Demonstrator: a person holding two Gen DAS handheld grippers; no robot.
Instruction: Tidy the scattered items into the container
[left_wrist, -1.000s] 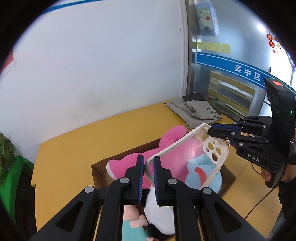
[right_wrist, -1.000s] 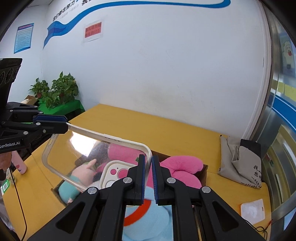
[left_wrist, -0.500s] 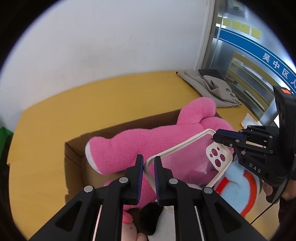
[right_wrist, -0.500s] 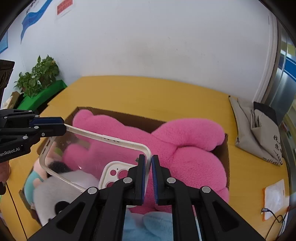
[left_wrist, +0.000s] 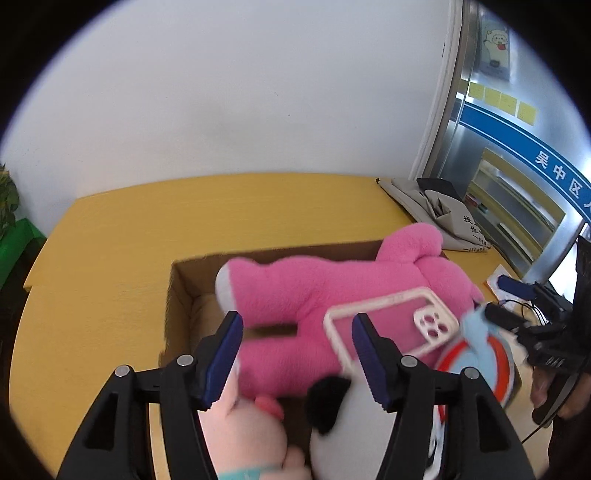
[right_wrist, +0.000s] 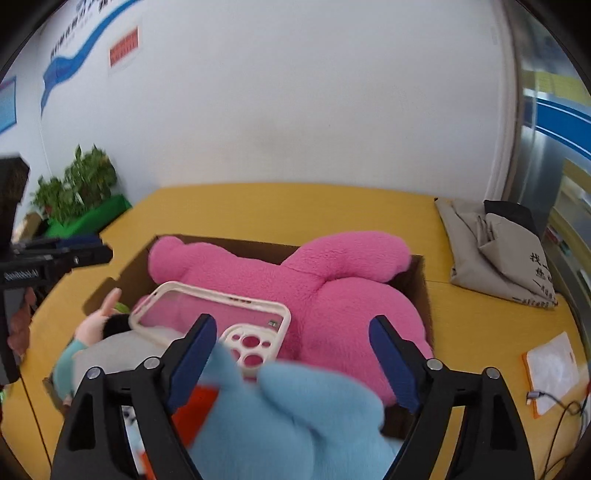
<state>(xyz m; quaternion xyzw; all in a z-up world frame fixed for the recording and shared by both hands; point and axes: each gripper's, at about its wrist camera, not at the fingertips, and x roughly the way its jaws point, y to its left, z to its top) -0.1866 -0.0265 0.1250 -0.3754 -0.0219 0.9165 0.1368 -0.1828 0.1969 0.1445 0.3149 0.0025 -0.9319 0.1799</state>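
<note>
Both grippers have just been opening: a second ago each was pinching an end of the clear phone case with cream-white rim (left_wrist: 391, 326), and now it is lying loose on the big pink plush toy (left_wrist: 332, 291) inside the brown cardboard box (left_wrist: 184, 280) on the yellow table (left_wrist: 110, 240). Left gripper (left_wrist: 297, 354) is standing about half spread, nothing between its blue pads; the case is sitting just ahead of its right pad. Right gripper (right_wrist: 291, 358) is gaping wide, the case's camera end lying between its pads, unpinched.

Left view alone is showing the right gripper at 3 o'clock, a black-and-white plush (left_wrist: 347, 417) at 6 o'clock, and blue Chinese wall lettering at 2 o'clock. Right view alone is showing a potted green plant (right_wrist: 74, 192) at 9 o'clock, a white card (right_wrist: 552, 373) at 4 o'clock, and the left gripper's partly blurred white label.

A grey cloth bag (right_wrist: 498, 251) with black Chinese characters is lying at 3 o'clock.

The case's long axis is running from 9 to 4 o'clock in the right view, camera cutouts at the near end, beside the light-blue plush (right_wrist: 295, 417).
</note>
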